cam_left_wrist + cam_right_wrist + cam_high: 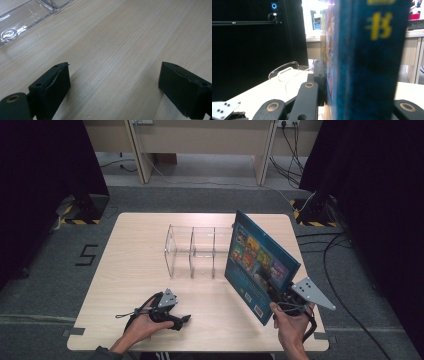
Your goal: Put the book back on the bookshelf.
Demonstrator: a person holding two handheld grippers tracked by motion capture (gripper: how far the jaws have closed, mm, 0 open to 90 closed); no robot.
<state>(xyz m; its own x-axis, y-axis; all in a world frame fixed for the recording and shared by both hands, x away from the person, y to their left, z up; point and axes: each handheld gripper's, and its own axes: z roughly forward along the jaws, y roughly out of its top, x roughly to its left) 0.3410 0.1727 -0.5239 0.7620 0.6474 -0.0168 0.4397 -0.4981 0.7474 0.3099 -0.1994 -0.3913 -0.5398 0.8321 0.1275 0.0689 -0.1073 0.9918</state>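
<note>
A large blue picture book (260,262) stands tilted on its lower edge at the right of the wooden table (135,285). My right gripper (278,292) is shut on the book's near edge, held by a hand. In the right gripper view the book's blue spine (372,60) with yellow characters rises between the black jaws. A clear plastic divider rack (195,251) stands mid-table, just left of the book. My left gripper (182,320) rests low near the table's front edge, open, its pads (53,81) spread over bare wood with nothing between them.
A corner of the clear rack (22,17) lies ahead and left of the left gripper. Black curtains flank the table. Cables run over the grey floor at the right (340,260). A floor marking "5" (87,255) lies left of the table.
</note>
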